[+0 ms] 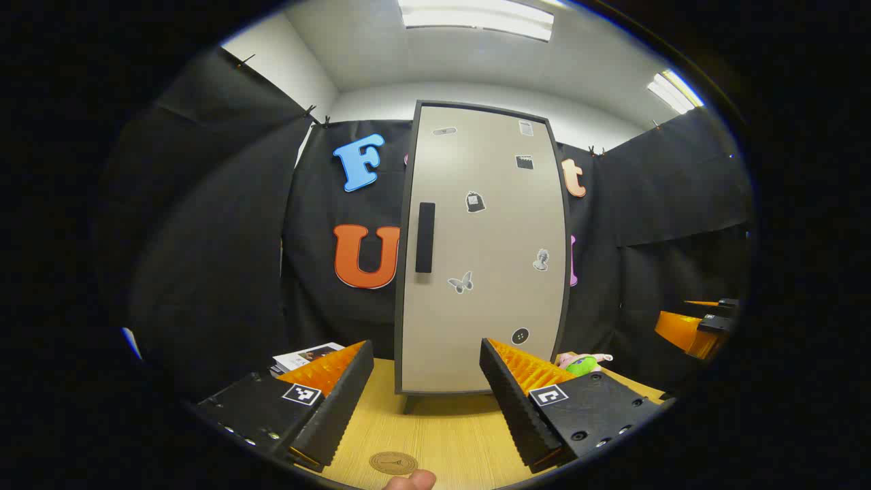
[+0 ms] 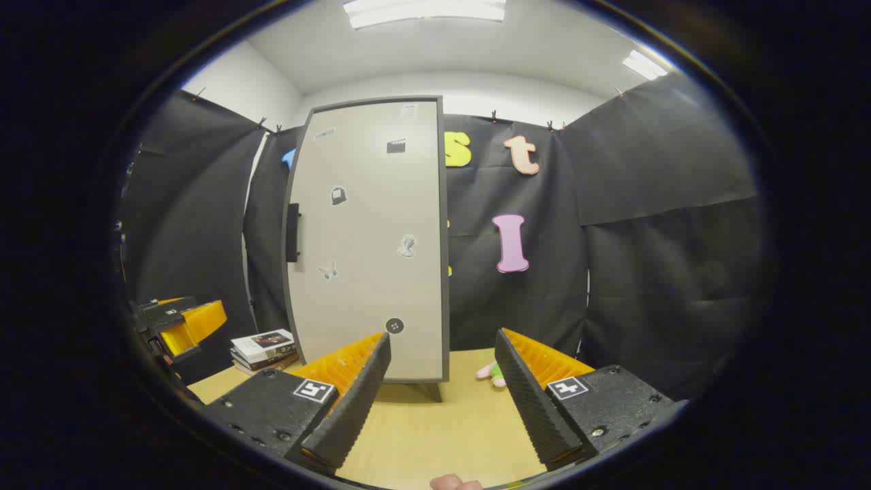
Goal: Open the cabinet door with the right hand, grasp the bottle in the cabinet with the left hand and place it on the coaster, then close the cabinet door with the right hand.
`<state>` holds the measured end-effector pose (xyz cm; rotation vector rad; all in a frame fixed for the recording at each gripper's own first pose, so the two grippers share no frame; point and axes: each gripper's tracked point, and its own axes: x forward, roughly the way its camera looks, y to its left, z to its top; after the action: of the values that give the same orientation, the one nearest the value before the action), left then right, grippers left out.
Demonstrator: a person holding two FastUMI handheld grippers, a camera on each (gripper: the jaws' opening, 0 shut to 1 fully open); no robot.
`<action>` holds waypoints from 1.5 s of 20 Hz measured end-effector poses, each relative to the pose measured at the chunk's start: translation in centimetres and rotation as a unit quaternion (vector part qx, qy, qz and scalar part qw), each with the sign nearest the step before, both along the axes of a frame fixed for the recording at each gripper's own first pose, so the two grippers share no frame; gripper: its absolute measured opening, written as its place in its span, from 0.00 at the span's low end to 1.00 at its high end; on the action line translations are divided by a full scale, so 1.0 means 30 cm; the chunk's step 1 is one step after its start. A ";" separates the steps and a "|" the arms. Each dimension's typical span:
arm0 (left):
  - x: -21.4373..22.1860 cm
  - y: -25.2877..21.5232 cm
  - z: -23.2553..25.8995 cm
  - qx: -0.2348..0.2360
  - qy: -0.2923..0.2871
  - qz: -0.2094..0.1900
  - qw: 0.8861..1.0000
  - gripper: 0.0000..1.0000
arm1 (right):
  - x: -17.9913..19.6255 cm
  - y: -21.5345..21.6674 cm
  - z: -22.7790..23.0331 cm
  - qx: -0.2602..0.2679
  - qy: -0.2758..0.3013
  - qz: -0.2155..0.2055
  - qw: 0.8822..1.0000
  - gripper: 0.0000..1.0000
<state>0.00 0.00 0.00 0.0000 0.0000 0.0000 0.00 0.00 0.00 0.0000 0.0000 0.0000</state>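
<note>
A tall beige cabinet (image 1: 484, 252) stands on the wooden table, its door closed, with a dark vertical handle (image 1: 425, 237) on its left side. A round brown coaster (image 1: 393, 463) lies on the table in front of it. My left gripper (image 1: 427, 401) is open, low over the table, a short way before the cabinet. In the right gripper view the cabinet (image 2: 371, 238) and its handle (image 2: 293, 233) sit left of centre. My right gripper (image 2: 442, 395) is open and holds nothing. The bottle is hidden.
A stack of books (image 2: 262, 348) lies left of the cabinet. A pink and green soft toy (image 2: 491, 372) sits at its right foot. The other gripper (image 1: 701, 327) shows at the far right of the left gripper view. A fingertip (image 1: 410, 480) peeks in below.
</note>
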 end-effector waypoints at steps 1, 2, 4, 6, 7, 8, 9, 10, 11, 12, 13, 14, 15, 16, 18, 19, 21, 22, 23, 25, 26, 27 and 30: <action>-0.002 -0.001 0.002 0.000 0.000 0.000 1.000 0.95 | -0.002 0.002 -0.004 0.001 0.001 0.000 1.000 0.94; -0.005 -0.001 0.005 0.000 -0.001 0.000 1.000 0.95 | -0.003 0.003 -0.004 0.003 0.001 0.000 1.000 0.94; -0.006 0.001 0.009 0.000 -0.002 0.001 1.000 0.95 | -0.009 -0.002 -0.008 0.005 0.002 -0.001 1.000 0.94; -0.005 0.002 0.013 0.002 -0.003 0.001 1.000 0.95 | -0.010 -0.006 -0.007 0.004 0.001 -0.003 1.000 0.94; -0.003 0.002 0.014 0.002 -0.004 0.002 1.000 0.95 | -0.011 -0.008 -0.009 0.003 0.001 -0.003 1.000 0.94; -0.005 0.000 0.016 0.002 -0.004 0.002 1.000 0.95 | -0.011 -0.009 -0.009 0.004 0.002 -0.003 1.000 0.94; -0.005 0.001 0.016 0.002 -0.005 0.002 1.000 0.95 | -0.013 -0.009 -0.007 0.005 0.001 -0.003 1.000 0.94; -0.005 -0.001 0.019 0.002 -0.005 0.002 1.000 0.95 | -0.012 -0.009 -0.005 0.005 0.001 -0.003 1.000 0.94; -0.007 0.000 0.023 0.002 -0.006 0.002 1.000 0.95 | -0.012 -0.008 -0.005 0.005 0.000 -0.002 1.000 0.94; -0.008 -0.001 0.025 0.003 -0.007 0.002 1.000 0.95 | -0.012 -0.007 -0.004 0.005 0.000 -0.002 1.000 0.94; -0.008 -0.002 0.028 0.004 -0.008 0.002 1.000 0.95 | -0.011 -0.005 -0.006 0.004 0.000 -0.001 1.000 0.94; -0.011 -0.003 0.030 0.005 -0.009 0.002 1.000 0.95 | -0.010 -0.003 -0.006 0.003 0.002 0.001 1.000 0.94; -0.013 -0.003 0.031 0.005 -0.010 0.002 1.000 0.95 | -0.009 0.003 -0.007 0.003 0.002 0.003 1.000 0.94; -0.015 -0.004 0.032 0.006 -0.010 0.002 1.000 0.95 | -0.007 0.009 -0.005 0.004 0.002 0.006 1.000 0.94; -0.015 -0.007 0.028 0.006 -0.009 0.000 1.000 0.95 | 0.000 0.014 0.000 0.001 0.002 0.011 1.000 0.94; -0.016 -0.006 0.025 0.005 -0.008 0.000 1.000 0.95 | 0.009 0.023 0.005 -0.002 0.002 0.015 1.000 0.94; -0.020 -0.010 0.025 0.005 -0.008 -0.002 1.000 0.95 | 0.036 0.056 0.036 -0.010 -0.001 0.036 0.999 0.94; -0.022 -0.010 0.023 0.006 -0.007 -0.002 1.000 0.95 | 0.056 0.077 0.059 -0.016 -0.003 0.048 0.999 0.94; -0.026 -0.008 0.024 0.007 -0.007 -0.001 1.000 0.95 | 0.082 0.100 0.077 -0.022 -0.004 0.061 0.998 0.99; -0.033 -0.006 0.020 0.010 -0.005 0.001 1.000 0.95 | 0.149 0.165 0.116 -0.026 -0.001 0.091 0.996 0.99; -0.040 -0.004 0.019 0.010 -0.004 0.003 1.000 0.95 | 0.185 0.203 0.131 -0.026 0.001 0.107 0.994 0.99; -0.043 -0.001 0.018 0.010 -0.005 0.003 1.000 0.95 | 0.221 0.244 0.147 -0.026 0.002 0.123 0.992 0.99; -0.059 -0.003 0.016 0.009 -0.001 0.002 1.000 0.95 | 0.320 0.406 0.200 -0.027 -0.002 0.180 0.983 0.99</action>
<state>-1.78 -0.08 0.48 0.0178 -0.0011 0.0036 9.61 12.17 6.00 -0.0545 -0.0048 0.3619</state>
